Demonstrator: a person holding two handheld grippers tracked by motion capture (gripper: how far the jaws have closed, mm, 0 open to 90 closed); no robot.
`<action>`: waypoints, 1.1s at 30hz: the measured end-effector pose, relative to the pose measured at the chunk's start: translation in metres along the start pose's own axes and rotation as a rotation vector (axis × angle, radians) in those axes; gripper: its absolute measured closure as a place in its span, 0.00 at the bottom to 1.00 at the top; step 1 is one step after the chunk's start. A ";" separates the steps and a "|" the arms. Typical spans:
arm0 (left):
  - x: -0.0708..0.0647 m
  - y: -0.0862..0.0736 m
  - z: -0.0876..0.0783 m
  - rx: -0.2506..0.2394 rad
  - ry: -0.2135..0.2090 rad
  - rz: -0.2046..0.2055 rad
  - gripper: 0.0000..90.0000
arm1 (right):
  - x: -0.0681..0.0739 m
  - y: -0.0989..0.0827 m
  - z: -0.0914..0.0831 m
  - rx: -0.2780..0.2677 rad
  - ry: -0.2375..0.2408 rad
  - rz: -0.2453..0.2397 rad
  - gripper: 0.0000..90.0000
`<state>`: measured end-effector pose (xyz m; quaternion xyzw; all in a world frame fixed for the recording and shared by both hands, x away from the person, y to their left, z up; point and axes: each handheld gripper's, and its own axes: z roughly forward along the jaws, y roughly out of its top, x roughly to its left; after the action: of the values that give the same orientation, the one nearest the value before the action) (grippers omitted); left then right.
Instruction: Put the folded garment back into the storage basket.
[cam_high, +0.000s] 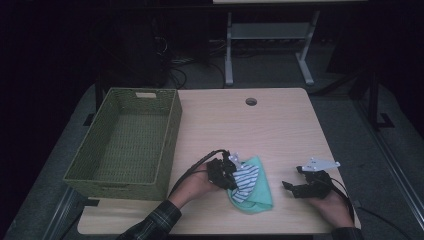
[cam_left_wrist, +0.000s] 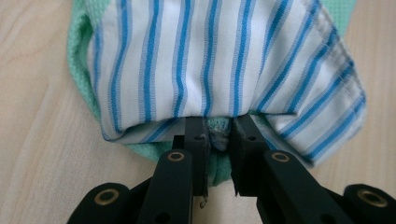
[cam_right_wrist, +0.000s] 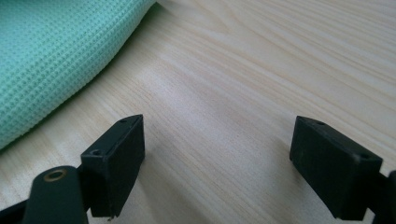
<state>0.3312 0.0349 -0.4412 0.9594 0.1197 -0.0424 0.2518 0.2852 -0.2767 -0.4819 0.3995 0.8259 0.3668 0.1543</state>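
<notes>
The green waffle cloth (cam_left_wrist: 219, 135) is pinched by the left gripper (cam_left_wrist: 218, 140) beneath the striped cloth (cam_left_wrist: 210, 60); the striped layer could be left behind. The right gripper (cam_right_wrist: 217, 163) is held wide open, empty.

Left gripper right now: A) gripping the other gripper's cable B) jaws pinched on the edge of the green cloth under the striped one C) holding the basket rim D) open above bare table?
B: in the left gripper view the left gripper has its jaws nearly together on a fold of the green cloth, just under the striped cloth.
</notes>
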 end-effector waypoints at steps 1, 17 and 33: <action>-0.001 0.001 -0.001 -0.007 0.002 -0.001 0.88 | 0.000 0.000 0.000 0.000 0.000 0.000 0.20; -0.007 0.001 -0.014 -0.006 0.026 0.047 0.82 | 0.000 0.000 0.000 0.000 -0.005 0.002 0.19; -0.010 -0.007 0.004 0.072 0.059 0.086 0.26 | -0.001 0.000 0.000 -0.001 -0.007 0.002 0.19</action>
<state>0.3196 0.0362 -0.4465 0.9729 0.0843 -0.0077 0.2150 0.2857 -0.2770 -0.4821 0.4014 0.8248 0.3659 0.1568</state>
